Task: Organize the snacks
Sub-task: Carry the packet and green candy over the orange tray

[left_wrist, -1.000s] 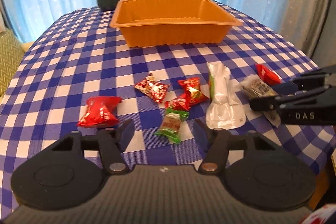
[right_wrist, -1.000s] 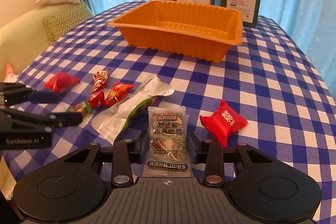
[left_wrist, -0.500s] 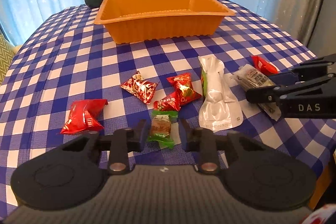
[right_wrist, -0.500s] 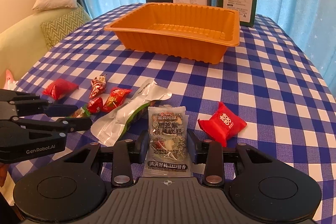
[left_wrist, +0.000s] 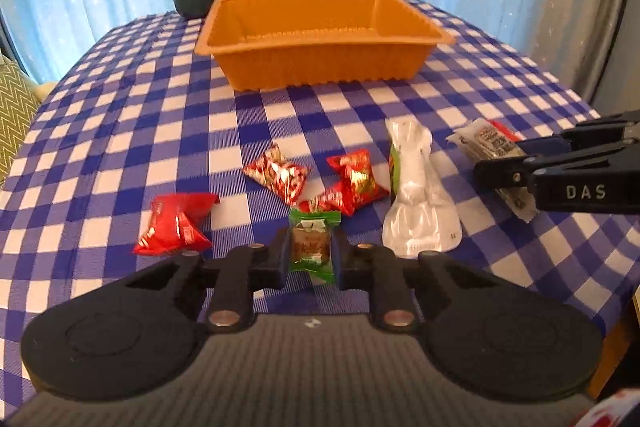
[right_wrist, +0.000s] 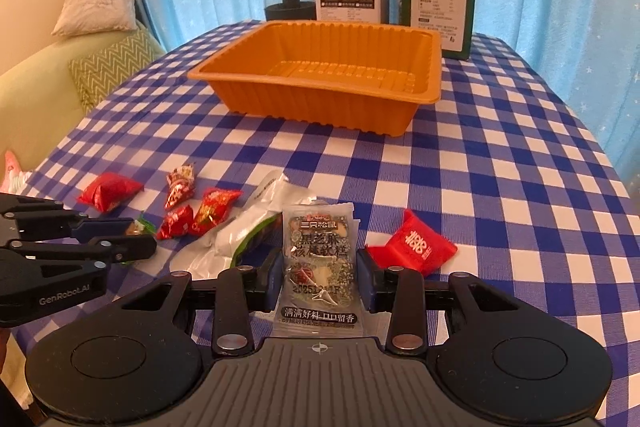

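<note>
The left tool [left_wrist: 311, 254] has just been closing and now pinches the green-wrapped candy [left_wrist: 311, 246]; the right tool [right_wrist: 318, 277] clamps a sesame-walnut cake packet [right_wrist: 319, 257], both low over the desk [right_wrist: 500, 187], presumably bound for the empty orange tray [right_wrist: 320, 95].

Each camera sits on the back of its own claw and looks forward and down along the two fingers, close to the worktop [left_wrist: 120, 115]. The left view looks over the left claw [left_wrist: 310, 253], with the right claw [left_wrist: 520, 163] poking in from its right edge. The right view looks over the right claw [right_wrist: 318, 273], with the left claw [right_wrist: 120, 241] at its left edge. Both views share the orange tray [left_wrist: 320, 67] [right_wrist: 320, 95], the boxes behind it and the blue curtain.
</note>
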